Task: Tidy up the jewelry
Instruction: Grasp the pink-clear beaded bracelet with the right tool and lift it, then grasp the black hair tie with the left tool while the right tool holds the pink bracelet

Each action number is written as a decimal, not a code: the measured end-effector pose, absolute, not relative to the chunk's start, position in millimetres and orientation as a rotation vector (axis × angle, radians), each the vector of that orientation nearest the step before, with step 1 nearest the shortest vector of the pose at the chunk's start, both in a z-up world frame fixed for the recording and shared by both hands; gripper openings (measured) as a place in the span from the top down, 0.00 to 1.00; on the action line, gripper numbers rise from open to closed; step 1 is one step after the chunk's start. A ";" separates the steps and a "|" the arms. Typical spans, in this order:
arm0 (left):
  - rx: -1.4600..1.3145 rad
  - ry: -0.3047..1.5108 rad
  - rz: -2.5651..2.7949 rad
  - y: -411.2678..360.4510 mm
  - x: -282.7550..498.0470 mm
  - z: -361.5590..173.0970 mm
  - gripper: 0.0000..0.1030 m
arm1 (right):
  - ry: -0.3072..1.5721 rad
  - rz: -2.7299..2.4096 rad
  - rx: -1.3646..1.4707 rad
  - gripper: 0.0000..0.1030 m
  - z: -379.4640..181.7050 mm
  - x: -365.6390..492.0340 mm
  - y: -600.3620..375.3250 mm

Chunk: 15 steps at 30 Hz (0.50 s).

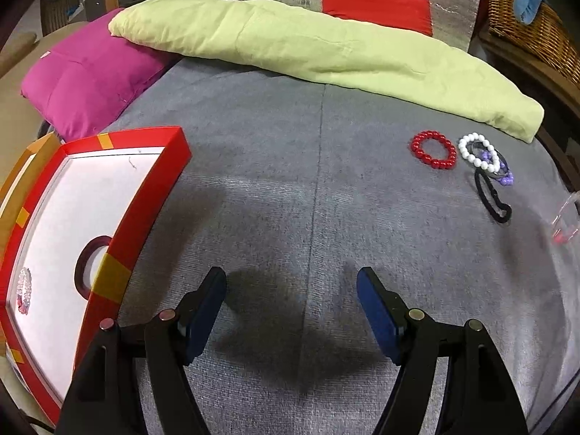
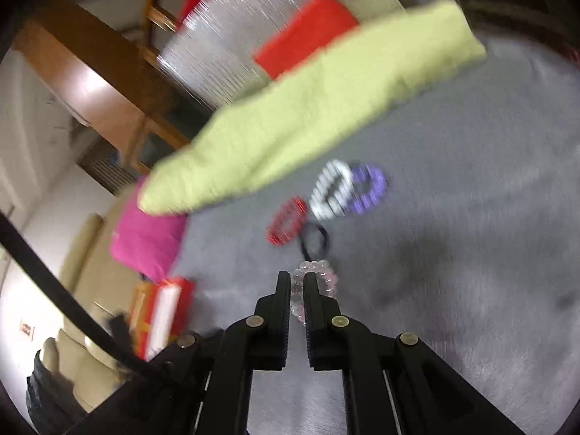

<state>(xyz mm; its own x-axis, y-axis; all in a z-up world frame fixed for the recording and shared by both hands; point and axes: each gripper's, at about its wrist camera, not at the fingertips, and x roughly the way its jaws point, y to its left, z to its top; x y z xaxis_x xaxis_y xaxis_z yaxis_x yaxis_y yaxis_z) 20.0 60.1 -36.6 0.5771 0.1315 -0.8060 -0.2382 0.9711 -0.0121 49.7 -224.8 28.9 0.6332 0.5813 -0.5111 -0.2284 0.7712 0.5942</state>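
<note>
Your right gripper (image 2: pixel 297 290) is clamped on the clear bracelet (image 2: pixel 319 275); the red box (image 2: pixel 163 311) lies to its left, nearer your empty, wide-open left gripper (image 1: pixel 291 290).

Both views bend strongly toward dark, vignetted corners. The left wrist view is sharp and evenly lit from above: the left gripper (image 1: pixel 291 282) casts a soft double shadow on the grey cushion (image 1: pixel 326 199), and the green blanket (image 1: pixel 326 50) shows no glare. The right wrist view is smeared by motion blur; the beaded bracelets (image 2: pixel 337 192) streak, while the right gripper (image 2: pixel 298 279) stays crisp. A glossy wooden board (image 2: pixel 94 83) carries a bright sheen.
</note>
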 end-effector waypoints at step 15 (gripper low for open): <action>-0.122 0.867 0.058 3.7 40.9 -4.9 0.27 | 0.843 0.426 0.504 0.92 7.0 61.5 -221.9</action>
